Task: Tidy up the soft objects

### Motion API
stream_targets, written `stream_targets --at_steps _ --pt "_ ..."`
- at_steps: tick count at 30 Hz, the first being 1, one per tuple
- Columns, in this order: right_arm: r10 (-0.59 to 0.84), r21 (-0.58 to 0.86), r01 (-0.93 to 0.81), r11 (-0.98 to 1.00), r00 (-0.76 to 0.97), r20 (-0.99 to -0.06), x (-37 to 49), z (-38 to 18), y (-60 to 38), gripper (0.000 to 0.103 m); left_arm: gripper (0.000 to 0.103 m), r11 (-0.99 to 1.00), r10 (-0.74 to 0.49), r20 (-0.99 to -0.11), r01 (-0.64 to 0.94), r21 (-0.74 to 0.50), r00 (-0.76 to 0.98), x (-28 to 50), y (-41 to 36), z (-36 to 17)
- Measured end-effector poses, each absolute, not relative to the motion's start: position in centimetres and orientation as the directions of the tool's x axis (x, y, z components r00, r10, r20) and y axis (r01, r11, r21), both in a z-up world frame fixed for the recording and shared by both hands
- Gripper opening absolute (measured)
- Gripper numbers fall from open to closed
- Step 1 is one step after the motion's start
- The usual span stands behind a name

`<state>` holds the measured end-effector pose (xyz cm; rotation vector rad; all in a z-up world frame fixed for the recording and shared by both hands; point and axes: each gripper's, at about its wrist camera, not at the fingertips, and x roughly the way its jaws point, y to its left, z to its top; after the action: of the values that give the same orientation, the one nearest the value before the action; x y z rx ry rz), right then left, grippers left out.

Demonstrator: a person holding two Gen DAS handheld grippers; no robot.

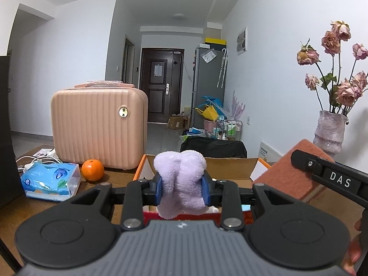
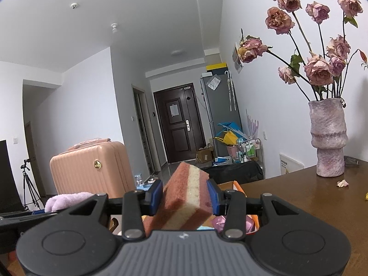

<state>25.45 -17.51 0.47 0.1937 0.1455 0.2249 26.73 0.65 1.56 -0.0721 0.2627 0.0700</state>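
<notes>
The plush cloth (image 1: 180, 179) is pale lilac; the sponge (image 2: 186, 197) is layered brick-red, cream and brick-red. At the tabletop's (image 2: 310, 204) far left edge stand a ribbed peach-pink case (image 1: 97, 126), an orange (image 1: 92, 170) and a blue-and-white tissue pack (image 1: 51, 180). The mottled mauve vase (image 2: 327, 138) holds faded pink roses (image 2: 318, 69); the cardboard box (image 1: 230, 168) has orange edging.

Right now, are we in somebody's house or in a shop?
Most likely somebody's home, a living or dining area. A wooden table holds a vase of dried roses and a pink suitcase, and down the hall stand a front door and a fridge.
</notes>
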Motion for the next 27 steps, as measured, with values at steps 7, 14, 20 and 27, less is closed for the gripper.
stream_targets --at_steps 7,14,20,27 --pt "0.235 0.190 -0.210 0.959 0.965 -0.118 27.0 0.9 -17.1 0.041 0.033 0.994 0.069 -0.250 -0.087 -0.062 0.966 28.2 0.8 1.8" --pt "0.222 0.189 -0.195 0.962 0.967 -0.129 29.0 1.2 -17.3 0.041 0.033 0.993 0.074 -0.252 -0.094 -0.068 0.965 29.7 1.2 1.8" --pt "0.220 0.189 -0.190 0.963 0.963 -0.153 30.9 1.3 -17.4 0.041 0.033 0.992 0.081 -0.250 -0.101 -0.070 0.965 30.9 1.3 1.9" --pt "0.219 0.183 -0.187 0.965 0.961 -0.171 32.7 1.3 -17.1 0.041 0.033 0.991 0.091 -0.262 -0.113 -0.073 0.961 32.4 1.6 1.7"
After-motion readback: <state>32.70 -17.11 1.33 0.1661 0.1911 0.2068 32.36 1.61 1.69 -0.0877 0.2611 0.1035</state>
